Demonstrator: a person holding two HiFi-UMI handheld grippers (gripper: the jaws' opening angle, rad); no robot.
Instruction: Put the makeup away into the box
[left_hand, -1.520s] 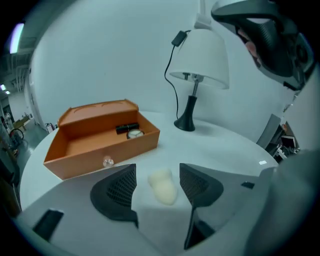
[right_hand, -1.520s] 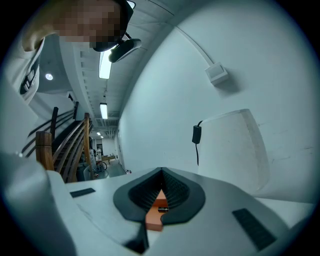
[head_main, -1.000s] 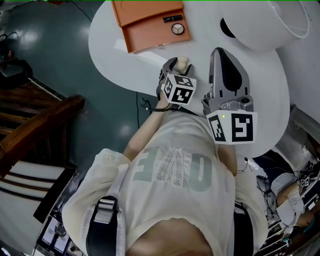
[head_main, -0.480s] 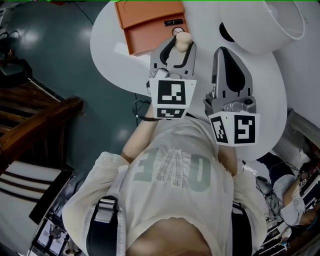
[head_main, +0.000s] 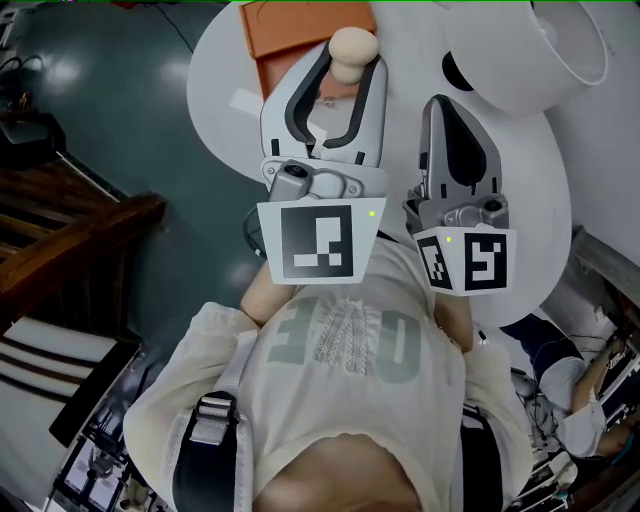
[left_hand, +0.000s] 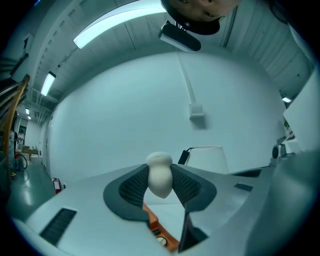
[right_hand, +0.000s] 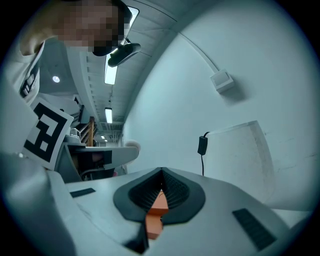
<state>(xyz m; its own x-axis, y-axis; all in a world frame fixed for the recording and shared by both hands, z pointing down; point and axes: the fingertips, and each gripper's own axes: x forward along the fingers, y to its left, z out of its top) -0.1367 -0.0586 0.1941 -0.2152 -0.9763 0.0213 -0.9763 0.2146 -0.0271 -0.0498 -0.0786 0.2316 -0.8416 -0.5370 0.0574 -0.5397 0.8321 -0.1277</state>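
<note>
The makeup sponge (head_main: 353, 45) is pinched between the pads of your left gripper (head_main: 350, 68), whose jaws have just been closing on it. You hold it clear of the table (head_main: 222, 75), likely so it can pass over the rim of the orange box (head_main: 290, 30) just beyond. Your right gripper (head_main: 445, 110) sits beside it, closed and empty, out of the way.

Glossy dark teal floor (head_main: 120, 120) surrounds a round white desk (head_main: 210, 60) — dark wooden railing (head_main: 90, 235) at left, strip light (left_hand: 115, 22) above a plain white wall (left_hand: 125, 110).
</note>
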